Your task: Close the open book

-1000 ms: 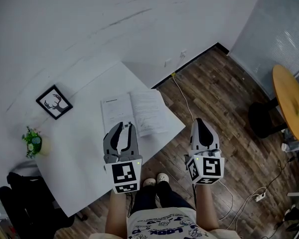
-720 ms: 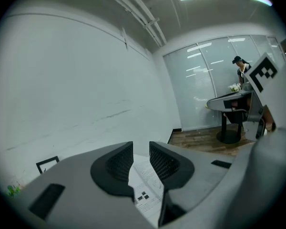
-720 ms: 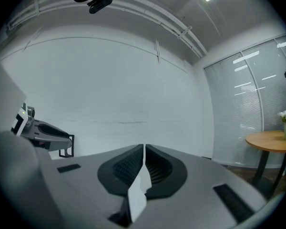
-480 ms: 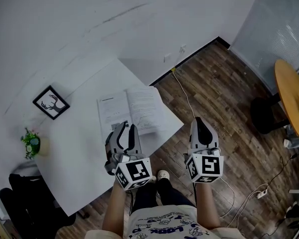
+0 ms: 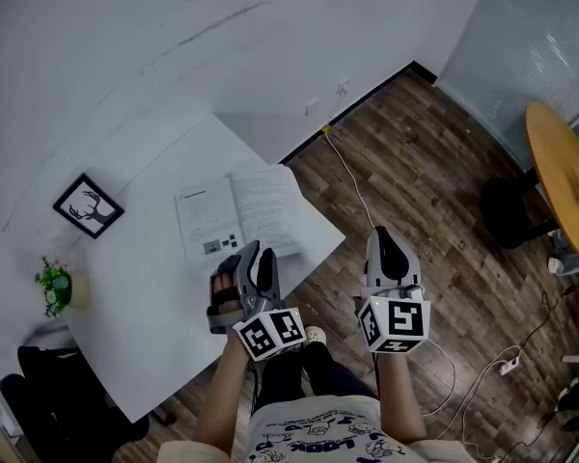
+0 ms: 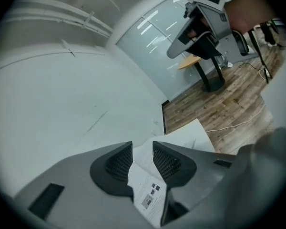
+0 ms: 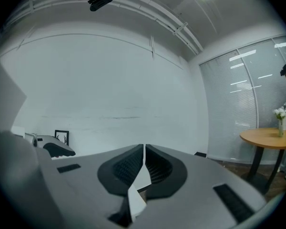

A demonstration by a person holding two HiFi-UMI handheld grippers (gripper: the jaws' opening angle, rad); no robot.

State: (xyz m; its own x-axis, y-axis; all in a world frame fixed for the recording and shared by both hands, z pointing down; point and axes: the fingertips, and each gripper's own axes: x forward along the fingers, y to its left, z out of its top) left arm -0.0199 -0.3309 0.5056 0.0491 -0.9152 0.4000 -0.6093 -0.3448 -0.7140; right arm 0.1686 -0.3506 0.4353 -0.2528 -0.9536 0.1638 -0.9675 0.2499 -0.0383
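Note:
The open book lies flat on the white table, near its right corner, with both printed pages up. My left gripper hangs low over the table just short of the book's near edge. Its jaws are opening, and nothing is between them. In the left gripper view the book shows through the gap of the left gripper. My right gripper is shut and empty over the wooden floor, to the right of the table. In its own view the right gripper has its pads together.
A framed deer picture and a small potted plant stand on the table's left side. A round wooden table is off to the right. A cable runs across the floor by the wall.
My left gripper has rolled, dropped toward the table by the book's near edge, and its jaws have spread. The right gripper has barely shifted.

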